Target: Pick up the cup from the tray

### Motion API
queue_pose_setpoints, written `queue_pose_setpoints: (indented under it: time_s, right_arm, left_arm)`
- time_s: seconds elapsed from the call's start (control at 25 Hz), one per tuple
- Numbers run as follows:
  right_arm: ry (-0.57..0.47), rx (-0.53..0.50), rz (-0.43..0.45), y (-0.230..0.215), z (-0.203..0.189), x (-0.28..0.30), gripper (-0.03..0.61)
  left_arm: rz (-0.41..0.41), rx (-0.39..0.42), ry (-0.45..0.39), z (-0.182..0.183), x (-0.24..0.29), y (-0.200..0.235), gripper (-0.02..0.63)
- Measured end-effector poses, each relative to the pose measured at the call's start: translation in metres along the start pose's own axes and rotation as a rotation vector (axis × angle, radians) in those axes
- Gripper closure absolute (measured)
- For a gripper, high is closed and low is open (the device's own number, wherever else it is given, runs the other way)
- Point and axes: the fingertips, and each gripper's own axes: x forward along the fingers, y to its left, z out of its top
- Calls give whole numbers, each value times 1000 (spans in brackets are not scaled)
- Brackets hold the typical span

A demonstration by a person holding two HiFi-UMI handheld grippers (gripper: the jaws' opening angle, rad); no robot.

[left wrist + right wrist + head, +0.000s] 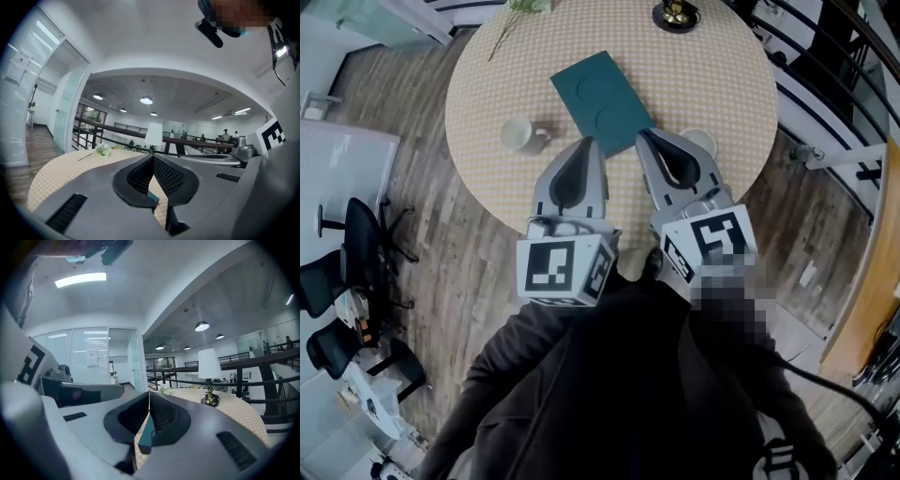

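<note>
Right gripper [645,136], jaws together, half hides cup [706,141] near tray [602,89].

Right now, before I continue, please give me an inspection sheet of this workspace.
Surface: round table, checked beige covering.
Job's things: white cup on the table, left of the teal tray; tray bare.
Clutter: lamp base, flower sprig, white vessel partly behind the right gripper.
Grippers: left gripper and right gripper both shut, empty.
Cables: dark cable at lower right.
Surroundings: office chairs, railing, wood floor.
</note>
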Motion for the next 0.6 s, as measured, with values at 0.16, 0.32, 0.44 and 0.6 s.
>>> queue_pose_setpoints:
  time_s: [0.16, 0.32, 0.44, 0.6]
  right_arm:
    - [-27, -6, -41, -11, 10, -23, 571]
    - [-41, -1, -58, -19, 12, -33, 571]
    - [-44, 5, -65, -22, 12, -34, 571]
    - [-62, 3, -77, -27, 16, -36, 571]
  left_arm:
    - [-29, 21, -21, 8, 1, -23, 611]
    - [-40, 61, -43, 13, 5, -36, 611]
    - [-44, 93, -56, 16, 6, -39, 611]
    - [-43, 98, -65, 19, 6, -41, 611]
